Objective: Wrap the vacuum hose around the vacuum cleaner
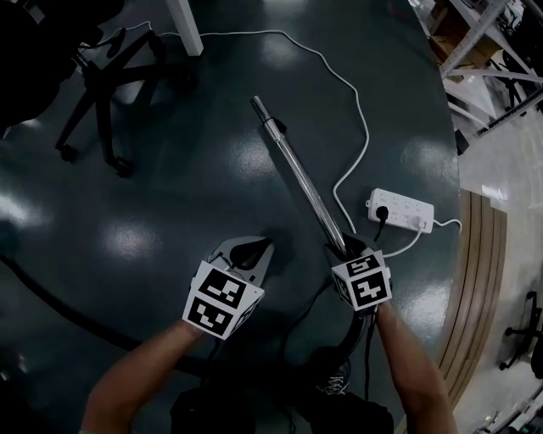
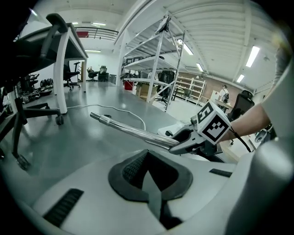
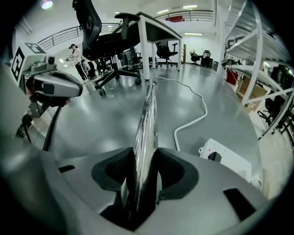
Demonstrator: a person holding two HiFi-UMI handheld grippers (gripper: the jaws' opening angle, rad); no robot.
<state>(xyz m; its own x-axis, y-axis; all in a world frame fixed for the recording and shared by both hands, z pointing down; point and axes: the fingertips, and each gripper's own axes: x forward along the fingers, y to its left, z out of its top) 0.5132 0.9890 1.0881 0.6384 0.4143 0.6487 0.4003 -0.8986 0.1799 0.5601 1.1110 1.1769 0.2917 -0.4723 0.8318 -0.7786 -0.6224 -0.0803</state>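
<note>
A long shiny metal vacuum tube (image 1: 299,174) slants over the dark floor, its far end pointing up and to the left. My right gripper (image 1: 344,251) is shut on the tube's near end; in the right gripper view the tube (image 3: 148,114) runs out from between the pads (image 3: 171,170). My left gripper (image 1: 260,251) hovers just left of it, shut with nothing in it, its pads (image 2: 133,169) pressed together. A black hose (image 1: 59,310) curves across the floor at the lower left. The vacuum cleaner's body cannot be made out.
A white power strip (image 1: 400,210) lies right of the tube, with a white cable (image 1: 352,110) looping up the floor. An office chair (image 1: 110,76) and a white table leg (image 1: 185,25) stand at the upper left. Metal shelving (image 1: 484,42) fills the upper right.
</note>
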